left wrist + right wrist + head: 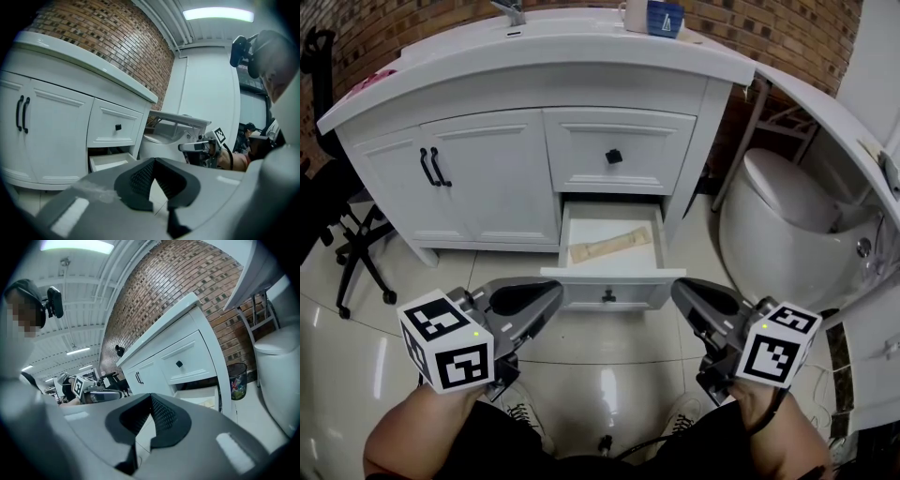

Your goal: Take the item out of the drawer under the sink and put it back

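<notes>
White drawer (630, 291) juts open, tan item (612, 246) uncovered.

Head view: high in front of white panelled vanity cabinet (487, 178), facing steeply down. Gripper views: low, close, front-left and front-right of it. All share its open white bottom drawer (614, 275).

At the counter's back edge, the tap (514, 11), the mug (633, 14) and the blue box (665, 17) are cut off by the head view's top edge. The rear of the open drawer (647, 291) is hidden from you under the upper drawer (581, 150), and the tan packet (614, 246) lying in it is too small to identify. The office chair (323, 197) runs off the left edge. In the right gripper view, the bin (237, 379) holds things too small to tell.
</notes>
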### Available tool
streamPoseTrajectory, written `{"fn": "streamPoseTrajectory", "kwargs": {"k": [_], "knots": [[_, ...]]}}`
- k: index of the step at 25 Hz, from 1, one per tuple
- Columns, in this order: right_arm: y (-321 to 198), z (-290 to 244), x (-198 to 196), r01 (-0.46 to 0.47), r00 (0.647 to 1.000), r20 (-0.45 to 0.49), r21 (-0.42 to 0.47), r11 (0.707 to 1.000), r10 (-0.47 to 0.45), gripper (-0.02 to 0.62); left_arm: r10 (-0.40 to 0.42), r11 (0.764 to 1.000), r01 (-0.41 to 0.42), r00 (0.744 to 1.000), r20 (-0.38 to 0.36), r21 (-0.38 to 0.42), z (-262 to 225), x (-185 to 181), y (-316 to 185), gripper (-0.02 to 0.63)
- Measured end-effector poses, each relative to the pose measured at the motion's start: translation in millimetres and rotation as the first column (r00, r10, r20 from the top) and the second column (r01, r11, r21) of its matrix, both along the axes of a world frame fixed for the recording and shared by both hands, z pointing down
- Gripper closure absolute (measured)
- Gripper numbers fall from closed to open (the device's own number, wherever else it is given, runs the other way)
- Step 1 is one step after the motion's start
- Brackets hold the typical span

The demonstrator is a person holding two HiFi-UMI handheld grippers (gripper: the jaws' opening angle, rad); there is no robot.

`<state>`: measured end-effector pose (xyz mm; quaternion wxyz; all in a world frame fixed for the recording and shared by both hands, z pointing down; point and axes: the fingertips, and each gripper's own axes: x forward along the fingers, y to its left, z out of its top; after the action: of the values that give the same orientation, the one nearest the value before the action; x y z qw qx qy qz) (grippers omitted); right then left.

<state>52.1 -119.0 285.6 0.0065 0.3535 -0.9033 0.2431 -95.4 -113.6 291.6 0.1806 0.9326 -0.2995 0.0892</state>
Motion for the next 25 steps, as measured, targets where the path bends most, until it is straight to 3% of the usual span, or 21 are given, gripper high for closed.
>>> {"fn": "streamPoseTrajectory", "kwargs": {"k": [9,25], "knots": [[27,-4,-3,-0.016,0.999,-0.029,0.024,1.0,0.017,0.591,-0.028,0.999,0.027,1.0,0.008,0.044,-13,-11,23,0.6],[49,-5,-4,-0.023,0.998,-0.05,0.028,0.999,0.024,0.591,-0.023,0.999,0.023,1.0,0.01,0.048,-17,-8,36,0.6]]}}
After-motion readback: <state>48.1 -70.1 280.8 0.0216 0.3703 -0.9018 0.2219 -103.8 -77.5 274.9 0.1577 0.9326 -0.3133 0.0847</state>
